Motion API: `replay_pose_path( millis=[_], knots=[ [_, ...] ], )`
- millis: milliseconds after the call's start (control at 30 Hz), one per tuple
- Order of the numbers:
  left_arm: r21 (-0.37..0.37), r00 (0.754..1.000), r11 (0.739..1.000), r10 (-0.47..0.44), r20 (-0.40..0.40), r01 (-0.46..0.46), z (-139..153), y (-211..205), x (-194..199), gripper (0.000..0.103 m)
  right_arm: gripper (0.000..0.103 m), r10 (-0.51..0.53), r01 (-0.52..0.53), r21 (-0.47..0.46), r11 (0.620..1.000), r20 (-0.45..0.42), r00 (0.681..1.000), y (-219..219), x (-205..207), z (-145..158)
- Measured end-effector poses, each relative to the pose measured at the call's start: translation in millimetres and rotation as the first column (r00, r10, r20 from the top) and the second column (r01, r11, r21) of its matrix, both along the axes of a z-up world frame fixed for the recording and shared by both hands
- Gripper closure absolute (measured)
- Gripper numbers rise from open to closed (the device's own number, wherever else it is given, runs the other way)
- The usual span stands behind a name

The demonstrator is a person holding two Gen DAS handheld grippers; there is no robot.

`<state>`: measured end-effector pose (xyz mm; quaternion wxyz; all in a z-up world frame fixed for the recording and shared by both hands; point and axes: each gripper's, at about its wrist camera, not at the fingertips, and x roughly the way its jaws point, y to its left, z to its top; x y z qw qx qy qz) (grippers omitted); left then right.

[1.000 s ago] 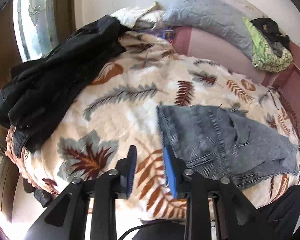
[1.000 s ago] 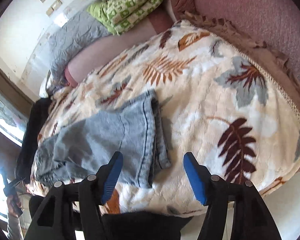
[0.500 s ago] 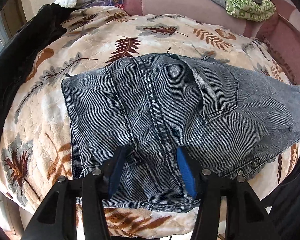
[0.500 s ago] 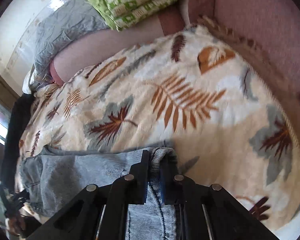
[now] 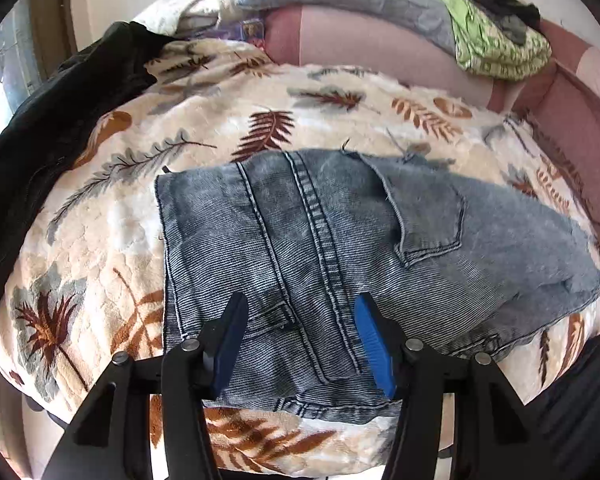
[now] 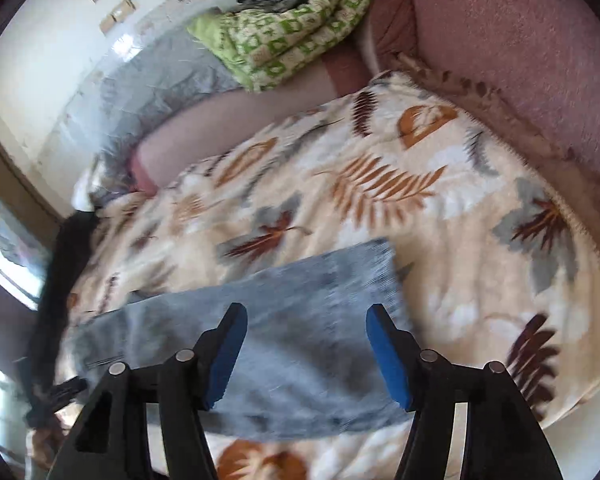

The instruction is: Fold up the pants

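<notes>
Jeans lie folded and flat on the leaf-print blanket over the bed, waistband end toward the near edge. Left gripper hovers over the waistband seam, jaws apart, nothing clamped. Right gripper over the jeans at their other end, jaws opening, denim below but not gripped; view blurred. Black garment on the blanket's left edge. Green quilt on the pink sofa back.
</notes>
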<state>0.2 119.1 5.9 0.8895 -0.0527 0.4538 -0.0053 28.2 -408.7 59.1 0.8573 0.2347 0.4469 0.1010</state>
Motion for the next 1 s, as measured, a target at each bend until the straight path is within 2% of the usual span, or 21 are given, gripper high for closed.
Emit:
replay_pose_path(
  millis=[33, 100, 167, 267, 300, 367, 500, 567, 633, 733, 800, 833, 867, 900, 1000],
  knots=[
    [-0.025, 0.999, 0.999, 0.028, 0.018, -0.028, 3.9, 1.5, -6.4, 0.046, 0.035, 0.037, -0.035, 0.080, 0.996, -0.015, 0.999, 17.4, -4.7, -7.0],
    [-0.114, 0.996, 0.990, 0.090, 0.021, -0.087, 7.4, 9.2, -16.3, 0.046, 0.035, 0.093, -0.084, 0.171, 0.982, -0.044, 0.995, 51.8, -10.4, -23.8],
    [-0.245, 0.983, 0.953, 0.181, -0.017, -0.180, 5.6, 23.5, -26.3, 0.046, 0.035, 0.129, -0.112, 0.211, 0.971, -0.067, 0.989, 82.9, -7.3, -41.5],
    [-0.469, 0.961, 0.841, 0.266, -0.077, -0.270, -2.2, 43.1, -42.4, 0.046, 0.035, 0.141, -0.107, 0.287, 0.952, -0.099, 0.985, 113.5, -3.5, -63.1],
    [-0.534, 0.955, 0.796, 0.281, -0.094, -0.286, -6.6, 47.9, -47.2, 0.046, 0.035, 0.143, -0.105, 0.298, 0.949, -0.106, 0.984, 121.1, -3.9, -67.7],
    [-0.610, 0.940, 0.722, 0.317, -0.128, -0.327, -15.6, 55.0, -52.1, 0.046, 0.035, 0.158, -0.116, 0.311, 0.943, -0.113, 0.981, 134.0, -6.6, -76.8],
    [-0.677, 0.924, 0.637, 0.333, -0.189, -0.368, -32.8, 54.1, -44.0, 0.047, 0.035, 0.166, -0.120, 0.311, 0.943, -0.126, 0.978, 145.5, -10.1, -88.7],
    [-0.700, 0.922, 0.608, 0.323, -0.212, -0.374, -38.8, 47.1, -38.1, 0.047, 0.035, 0.154, -0.106, 0.316, 0.943, -0.131, 0.979, 140.3, -13.1, -92.6],
    [-0.690, 0.921, 0.617, 0.323, -0.218, -0.380, -41.7, 37.2, -33.3, 0.047, 0.035, 0.141, -0.091, 0.329, 0.940, -0.131, 0.981, 131.1, -16.7, -93.9],
    [-0.692, 0.909, 0.600, 0.353, -0.223, -0.402, -46.8, 33.0, -29.4, 0.047, 0.035, 0.123, -0.071, 0.340, 0.938, -0.133, 0.984, 117.5, -20.9, -96.0],
    [-0.676, 0.894, 0.600, 0.391, -0.218, -0.428, -47.6, 34.8, -26.4, 0.050, 0.035, 0.117, -0.065, 0.346, 0.936, -0.134, 0.984, 112.1, -22.1, -98.0],
    [-0.660, 0.889, 0.612, 0.407, -0.209, -0.436, -47.0, 34.8, -25.3, 0.057, 0.035, 0.116, -0.062, 0.350, 0.935, -0.137, 0.984, 110.8, -21.4, -98.8],
    [-0.621, 0.883, 0.642, 0.423, -0.203, -0.450, -45.6, 34.6, -23.0, 0.079, 0.035, 0.115, -0.060, 0.352, 0.934, -0.139, 0.984, 109.6, -21.2, -100.4],
    [-0.580, 0.880, 0.672, 0.432, -0.198, -0.460, -44.0, 34.0, -20.3, 0.092, 0.035, 0.116, -0.061, 0.353, 0.934, -0.139, 0.983, 108.7, -21.2, -101.9],
    [-0.555, 0.882, 0.696, 0.437, -0.176, -0.456, -42.1, 38.1, -20.5, 0.093, 0.035, 0.117, -0.060, 0.357, 0.932, -0.140, 0.983, 106.9, -20.6, -105.2]
  ],
)
